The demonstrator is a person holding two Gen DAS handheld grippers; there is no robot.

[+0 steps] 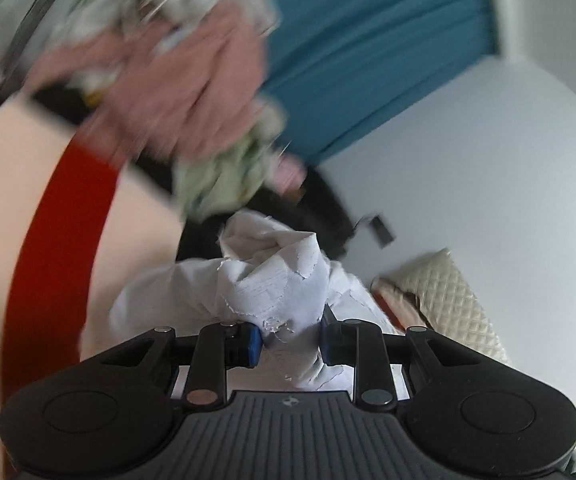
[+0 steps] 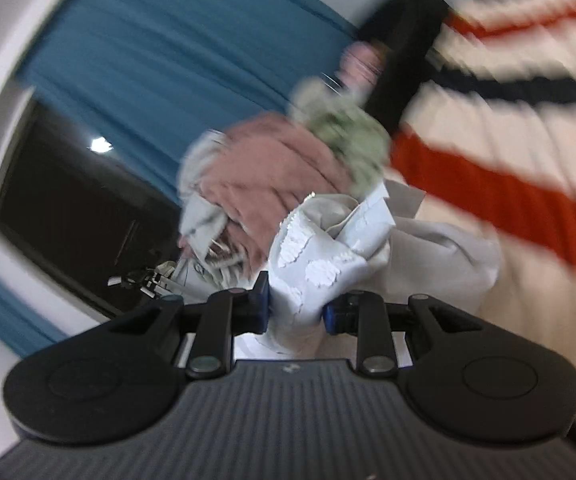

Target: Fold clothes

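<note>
Garment: a white cloth (image 1: pixel 276 276) (image 2: pixel 327 256), bunched and crumpled, hung in the air between both grippers, in front of a heap of pink and green clothes (image 1: pixel 192 92).
Left gripper (image 1: pixel 291 344): its fingers pinched a wad of the white cloth.
Right gripper (image 2: pixel 296 312): its fingers likewise pinched the white fabric.
Handling: it looked light, soft and limp, with raised textured patches; it would likely sag and slip unless held firmly.
Where to hold: probably at an edge or corners, which the bunching hid.
Writing: no readable brand or label; the views were blurred.
Surroundings: blue curtain (image 1: pixel 367 40), striped sleeve (image 2: pixel 507 160).
</note>
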